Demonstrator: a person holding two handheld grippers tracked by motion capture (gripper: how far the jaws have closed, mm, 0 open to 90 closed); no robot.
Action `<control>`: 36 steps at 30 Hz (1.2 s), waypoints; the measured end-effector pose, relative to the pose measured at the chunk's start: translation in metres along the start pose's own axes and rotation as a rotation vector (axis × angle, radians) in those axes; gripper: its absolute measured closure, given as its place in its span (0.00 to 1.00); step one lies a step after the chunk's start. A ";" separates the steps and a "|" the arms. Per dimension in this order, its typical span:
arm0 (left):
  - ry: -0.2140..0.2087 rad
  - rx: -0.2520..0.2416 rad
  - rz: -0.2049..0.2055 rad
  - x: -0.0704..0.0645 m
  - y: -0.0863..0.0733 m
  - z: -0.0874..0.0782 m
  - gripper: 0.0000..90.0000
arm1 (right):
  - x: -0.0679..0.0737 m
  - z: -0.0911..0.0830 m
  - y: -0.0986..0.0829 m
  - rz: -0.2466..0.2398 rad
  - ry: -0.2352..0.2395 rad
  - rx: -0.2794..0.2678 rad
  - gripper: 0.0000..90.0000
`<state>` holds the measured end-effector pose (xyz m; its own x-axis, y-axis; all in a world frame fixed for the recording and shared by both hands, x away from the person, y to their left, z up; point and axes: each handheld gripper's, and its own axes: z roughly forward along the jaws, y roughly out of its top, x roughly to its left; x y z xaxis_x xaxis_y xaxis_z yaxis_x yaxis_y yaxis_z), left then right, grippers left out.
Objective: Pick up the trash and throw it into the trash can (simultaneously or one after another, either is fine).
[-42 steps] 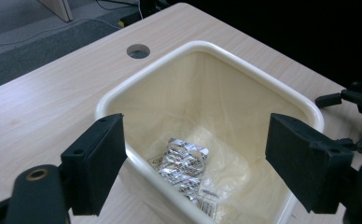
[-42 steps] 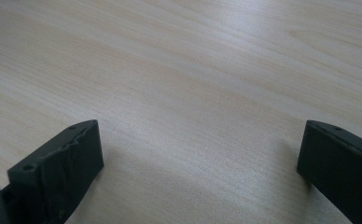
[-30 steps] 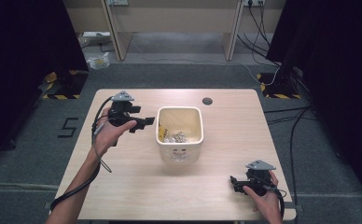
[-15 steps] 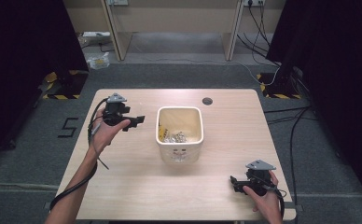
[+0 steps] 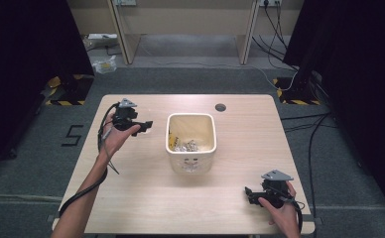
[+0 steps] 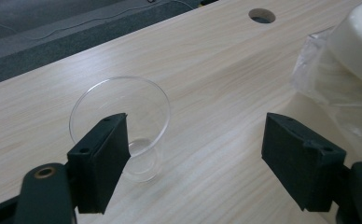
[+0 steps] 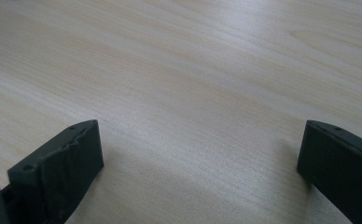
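A clear plastic cup (image 6: 123, 116) stands upright on the wooden table (image 5: 146, 198), just past the left jaw in the left gripper view. My left gripper (image 6: 198, 126) hovers over it, open wide with nothing between the jaws. In the high view the left gripper (image 5: 146, 124) is at the table's left, pointing toward a cream bin (image 5: 190, 163). My right gripper (image 5: 249, 193) lies low near the front right edge. It is open over bare wood, its jaws (image 7: 202, 130) far apart.
The cream bin (image 6: 361, 42) stands mid-table with a clear liner bag (image 6: 323, 79) hanging over its side and crumpled wrappers (image 5: 185, 145) inside. A round cable hole (image 5: 220, 107) is at the back of the table. Cables run across the floor to the right.
My left gripper has drawn back to the left, away from the bin. The right gripper has stayed where it was.
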<state>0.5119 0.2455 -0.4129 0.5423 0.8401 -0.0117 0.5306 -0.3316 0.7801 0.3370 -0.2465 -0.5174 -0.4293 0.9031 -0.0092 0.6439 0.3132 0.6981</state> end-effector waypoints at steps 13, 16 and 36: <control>0.053 0.042 0.074 0.009 0.001 0.022 0.37 | 0.000 0.000 0.000 0.000 0.001 0.000 0.00; 0.070 0.044 0.078 0.011 0.002 0.027 0.39 | 0.000 0.000 0.000 -0.001 0.000 0.000 0.00; 0.087 0.072 0.101 0.020 -0.013 0.040 0.93 | 0.000 0.000 0.000 -0.001 0.001 0.000 0.00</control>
<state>0.5420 0.2493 -0.4480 0.5385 0.8339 0.1214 0.5232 -0.4438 0.7275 0.3371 -0.2464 -0.5174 -0.4304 0.9026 -0.0090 0.6436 0.3139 0.6981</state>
